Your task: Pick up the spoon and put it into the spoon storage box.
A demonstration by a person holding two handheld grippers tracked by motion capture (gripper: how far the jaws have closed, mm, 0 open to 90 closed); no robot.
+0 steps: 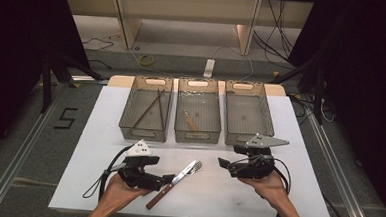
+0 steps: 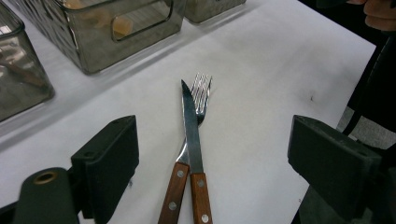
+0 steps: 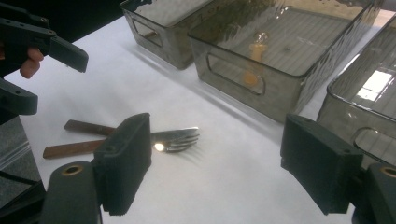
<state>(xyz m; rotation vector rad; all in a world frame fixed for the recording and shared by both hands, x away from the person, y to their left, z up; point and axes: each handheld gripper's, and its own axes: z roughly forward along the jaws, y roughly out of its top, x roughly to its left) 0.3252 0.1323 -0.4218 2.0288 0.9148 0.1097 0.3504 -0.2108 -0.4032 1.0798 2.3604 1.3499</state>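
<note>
Cutlery lies between my two claws on the white table: a knife resting across a fork, both with wooden riveted handles pointing toward me, at about five o'clock from the left bin. Both look stiff and light, the steel slick, so I judge the wood the better place to pinch, low by the rivets. My left gripper stands wide, straddling the handles without touching; my right gripper is also wide and empty, just at three o'clock of the tines. Open tabletop surrounds the pair; the middle bin and the right bin sit at twelve, walls upright, so any carry must clear their rims.
</note>
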